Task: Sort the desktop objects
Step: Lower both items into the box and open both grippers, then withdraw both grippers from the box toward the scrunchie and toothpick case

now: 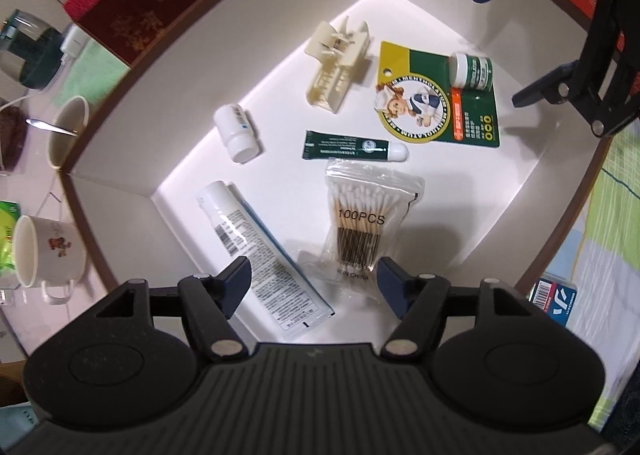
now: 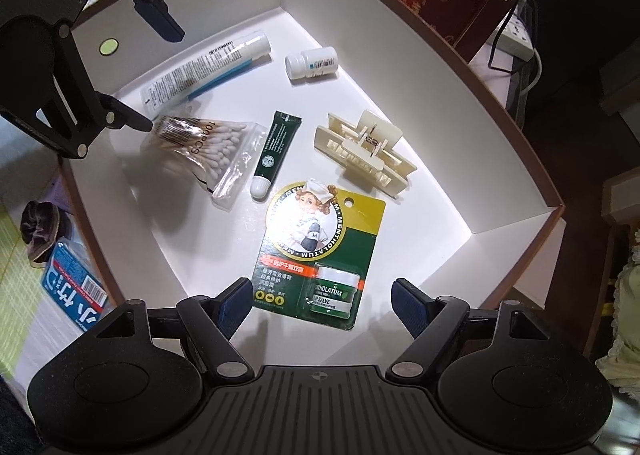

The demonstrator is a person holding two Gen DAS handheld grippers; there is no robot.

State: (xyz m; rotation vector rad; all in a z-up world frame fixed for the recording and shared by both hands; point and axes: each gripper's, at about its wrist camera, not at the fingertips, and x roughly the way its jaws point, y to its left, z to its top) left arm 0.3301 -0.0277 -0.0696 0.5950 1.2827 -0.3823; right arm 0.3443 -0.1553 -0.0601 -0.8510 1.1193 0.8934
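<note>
Claws first: your left gripper [image 1: 314,279] stands wide open and grips nothing, its fingers flanking the bottom edge of the cotton swab bag [image 1: 366,223], which lies flat on the white floor of the box [image 1: 168,95]. Your right gripper [image 2: 322,305] is also spread wide and empty, the lip salve card [image 2: 320,251] lying between its fingers without touching either. From the right wrist view, the small green tube [image 2: 274,153] sits at twelve o'clock from the card, the cream hair claw [image 2: 366,151] at one o'clock, the white pill bottle [image 2: 312,62] further up at twelve, and the long white tube [image 2: 208,69] at eleven beside the swabs. All six items rest inside the box. Outside it, at nine o'clock in the left view, you have a white mug [image 1: 44,251].
</note>
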